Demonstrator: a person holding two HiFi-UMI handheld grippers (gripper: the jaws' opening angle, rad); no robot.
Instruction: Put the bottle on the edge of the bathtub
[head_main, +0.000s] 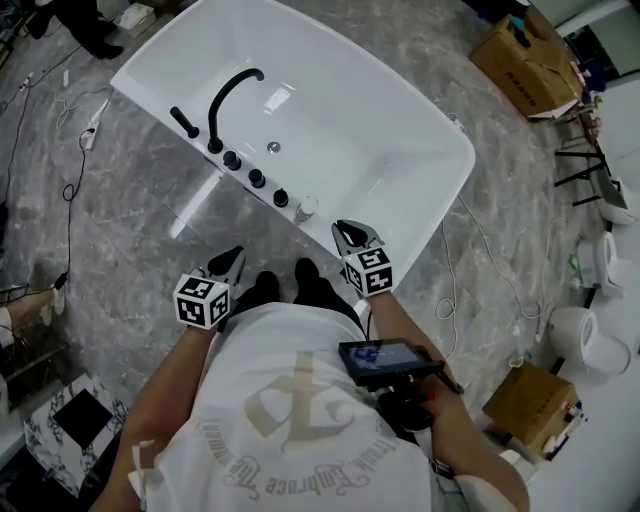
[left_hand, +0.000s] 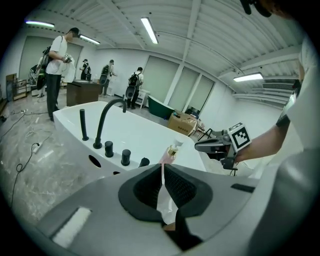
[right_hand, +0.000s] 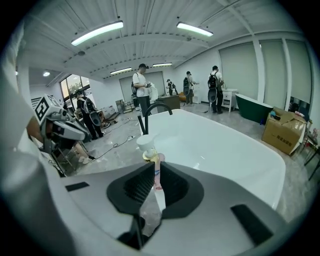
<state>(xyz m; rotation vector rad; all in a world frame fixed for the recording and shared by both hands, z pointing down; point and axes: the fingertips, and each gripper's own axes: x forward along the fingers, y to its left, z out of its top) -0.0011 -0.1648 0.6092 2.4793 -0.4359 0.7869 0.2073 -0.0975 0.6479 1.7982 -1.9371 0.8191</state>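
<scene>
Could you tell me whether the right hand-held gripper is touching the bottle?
Apart: head view shows a gap between the right hand-held gripper and the bottle.

Grey marble floor (head_main: 120, 200), cardboard boxes (head_main: 525, 60), ceiling striplights (right_hand: 97, 32)

Item one: bottle (head_main: 306, 208). We record a small bottle with a broad white cap, a gold collar beneath it and a pale pink body; print on the body is too small for us to read. It stands upright and free, with nothing gripping it.

Item two: bathtub (head_main: 150, 92). We record a white, glossy, free-standing tub with rounded corners and a wide flat edge on the near long side.

Position: we find the bottle on that near edge, at the end of the row of black knobs (head_main: 257, 178), just beside the last knob. From the head view we see mostly its cap, from above.
</scene>
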